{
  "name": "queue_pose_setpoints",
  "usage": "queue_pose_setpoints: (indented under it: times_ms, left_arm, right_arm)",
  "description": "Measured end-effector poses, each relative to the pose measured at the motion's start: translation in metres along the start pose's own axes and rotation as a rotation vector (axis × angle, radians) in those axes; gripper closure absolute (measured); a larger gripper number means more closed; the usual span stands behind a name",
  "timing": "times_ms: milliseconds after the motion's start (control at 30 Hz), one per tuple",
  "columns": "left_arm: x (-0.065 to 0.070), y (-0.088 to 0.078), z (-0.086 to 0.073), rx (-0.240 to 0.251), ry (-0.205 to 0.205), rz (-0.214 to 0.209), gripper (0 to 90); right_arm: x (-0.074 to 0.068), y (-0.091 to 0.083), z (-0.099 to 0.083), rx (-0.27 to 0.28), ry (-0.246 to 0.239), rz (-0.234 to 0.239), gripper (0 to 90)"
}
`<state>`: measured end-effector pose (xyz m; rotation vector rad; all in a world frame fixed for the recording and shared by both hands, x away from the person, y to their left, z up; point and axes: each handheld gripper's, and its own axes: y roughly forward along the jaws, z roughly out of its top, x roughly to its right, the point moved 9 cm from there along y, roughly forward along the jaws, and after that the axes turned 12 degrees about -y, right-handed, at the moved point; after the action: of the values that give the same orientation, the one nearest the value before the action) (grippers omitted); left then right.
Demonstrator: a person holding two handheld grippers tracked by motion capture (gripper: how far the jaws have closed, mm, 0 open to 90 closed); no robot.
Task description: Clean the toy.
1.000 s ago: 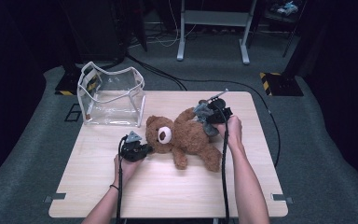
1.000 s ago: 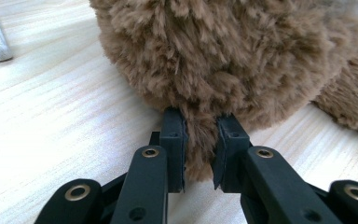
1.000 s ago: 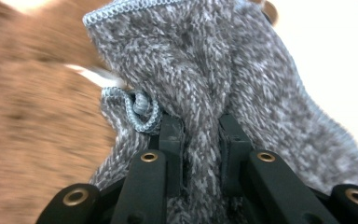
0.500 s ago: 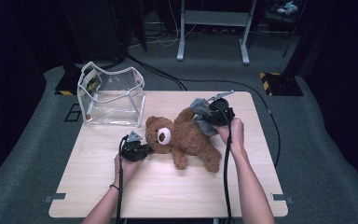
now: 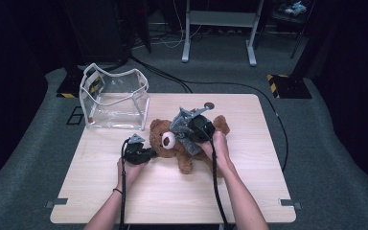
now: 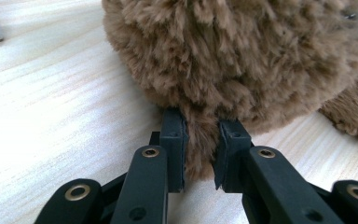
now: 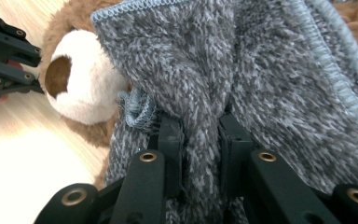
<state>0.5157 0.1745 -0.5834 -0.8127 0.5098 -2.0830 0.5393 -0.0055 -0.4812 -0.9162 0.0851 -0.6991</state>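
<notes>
A brown teddy bear point(image 5: 164, 143) lies on its back mid-table, head to the left. My left gripper point(image 5: 147, 154) sits at the head's left side. In the left gripper view the bear's fur point(image 6: 242, 56) fills the top, and the left gripper point(image 6: 200, 144) is shut on a tuft of it. My right gripper point(image 5: 186, 134) hovers over the bear's chest, shut on a grey knitted cloth point(image 5: 180, 125). In the right gripper view the cloth point(image 7: 270, 70) drapes between the jaws of the right gripper point(image 7: 200, 140), beside the bear's white muzzle point(image 7: 81, 84).
A clear plastic bag with white trim point(image 5: 115, 98) stands open at the table's back left corner. The light wooden table point(image 5: 172, 201) has bare room in front of the bear and to its right. Cables trail from both grippers toward the person.
My right gripper has carried the grey cloth leftward across the bear, from near its feet to over its chest by the head. The left gripper has stayed put on the fur.
</notes>
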Motion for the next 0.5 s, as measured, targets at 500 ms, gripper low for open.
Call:
queue_pose_setpoints:
  times_ms: [500]
  left_arm:
    - [0.000,0.001,0.001,0.001,0.007,0.007,76.7]
  right_arm:
    - [0.037,-0.021,-0.057,-0.010,0.144,-0.059,75.0]
